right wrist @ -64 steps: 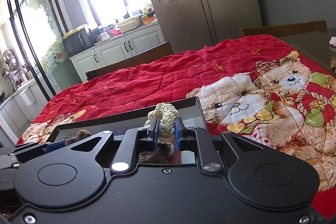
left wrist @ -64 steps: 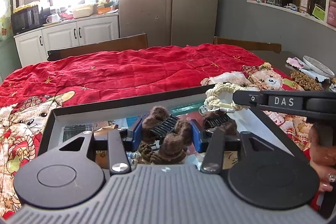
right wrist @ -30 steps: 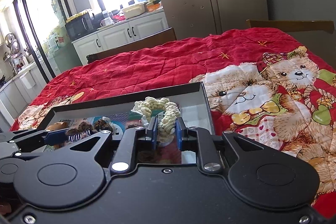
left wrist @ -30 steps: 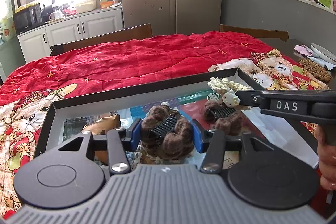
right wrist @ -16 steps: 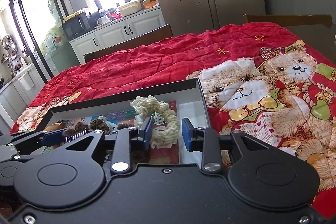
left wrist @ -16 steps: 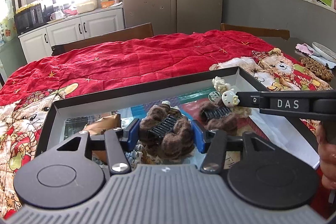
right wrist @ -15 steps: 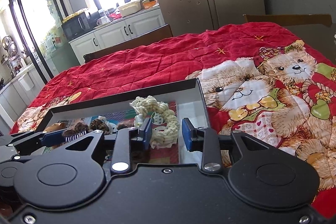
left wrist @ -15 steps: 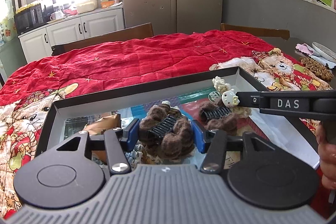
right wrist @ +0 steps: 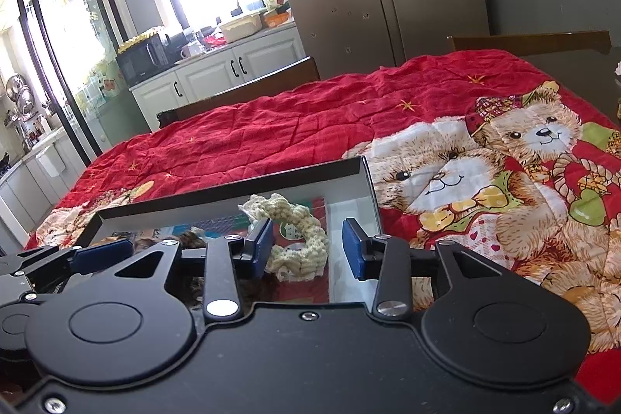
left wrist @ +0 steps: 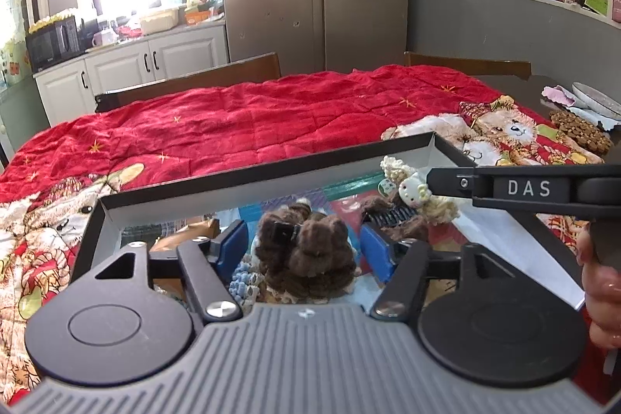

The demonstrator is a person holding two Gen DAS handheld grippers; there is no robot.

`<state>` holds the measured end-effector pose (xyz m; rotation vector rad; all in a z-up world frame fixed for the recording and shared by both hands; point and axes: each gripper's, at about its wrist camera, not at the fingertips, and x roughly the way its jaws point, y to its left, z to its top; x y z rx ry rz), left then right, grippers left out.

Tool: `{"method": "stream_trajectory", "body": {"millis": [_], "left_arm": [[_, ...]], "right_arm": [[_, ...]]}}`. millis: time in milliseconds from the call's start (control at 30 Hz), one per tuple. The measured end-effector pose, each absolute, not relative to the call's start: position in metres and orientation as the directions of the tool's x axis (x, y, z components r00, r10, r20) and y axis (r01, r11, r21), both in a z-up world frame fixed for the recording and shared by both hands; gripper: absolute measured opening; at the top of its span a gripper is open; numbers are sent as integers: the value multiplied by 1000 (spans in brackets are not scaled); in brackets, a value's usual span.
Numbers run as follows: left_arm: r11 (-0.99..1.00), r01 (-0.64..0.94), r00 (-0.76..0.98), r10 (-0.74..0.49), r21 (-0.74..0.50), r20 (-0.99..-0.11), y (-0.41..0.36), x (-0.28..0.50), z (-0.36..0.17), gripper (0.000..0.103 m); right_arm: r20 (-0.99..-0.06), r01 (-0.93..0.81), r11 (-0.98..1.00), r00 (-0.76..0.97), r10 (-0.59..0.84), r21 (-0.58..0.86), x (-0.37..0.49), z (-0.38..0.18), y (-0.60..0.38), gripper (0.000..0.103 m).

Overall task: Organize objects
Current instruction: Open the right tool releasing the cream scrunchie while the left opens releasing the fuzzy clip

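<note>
While the left claw [left wrist: 304, 245] keeps its blue pads spread wide around the brown fuzzy hair clip [left wrist: 306, 251] at the lower centre of the left wrist view, neither pad seems to press on it; half a second ago the clip sat between the pads in much the same way, so no grip has been made there. That clip rests inside the black-rimmed box [left wrist: 248, 177], which lies on the red bear-print quilt [left wrist: 233, 127]. Further right in the same view, a second brown clip [left wrist: 396, 220] lies in the box beside the cream crocheted scrunchie [left wrist: 411, 189], close to the far right corner, partly behind the right tool's black arm.

Moving to the right wrist view, the right claw [right wrist: 306, 247] now stands wide, with the scrunchie [right wrist: 295, 235] lying on the box floor, touching or just beside the left pad. Two seconds ago those pads were pinched narrowly on it, and half a second ago they had begun to part. By my reading the scrunchie is delivered into the box, so the right claw is free for another item, and the left clip is probably released too.
</note>
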<state>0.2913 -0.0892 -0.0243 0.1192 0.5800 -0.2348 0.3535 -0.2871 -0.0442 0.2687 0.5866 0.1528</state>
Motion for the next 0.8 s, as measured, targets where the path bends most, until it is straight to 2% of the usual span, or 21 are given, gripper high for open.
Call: {"method": "stream_trajectory", "body": {"millis": [167, 800], "left_arm": [[966, 247, 835, -174, 73, -522, -92, 283, -18, 86], [972, 204, 875, -127, 118, -467, -82, 254, -4, 92]], "right_arm": [[-495, -85, 954, 840, 224, 287, 347, -38, -286, 41], [-441, -162, 956, 860, 258, 245, 312, -14, -272, 47]]}}
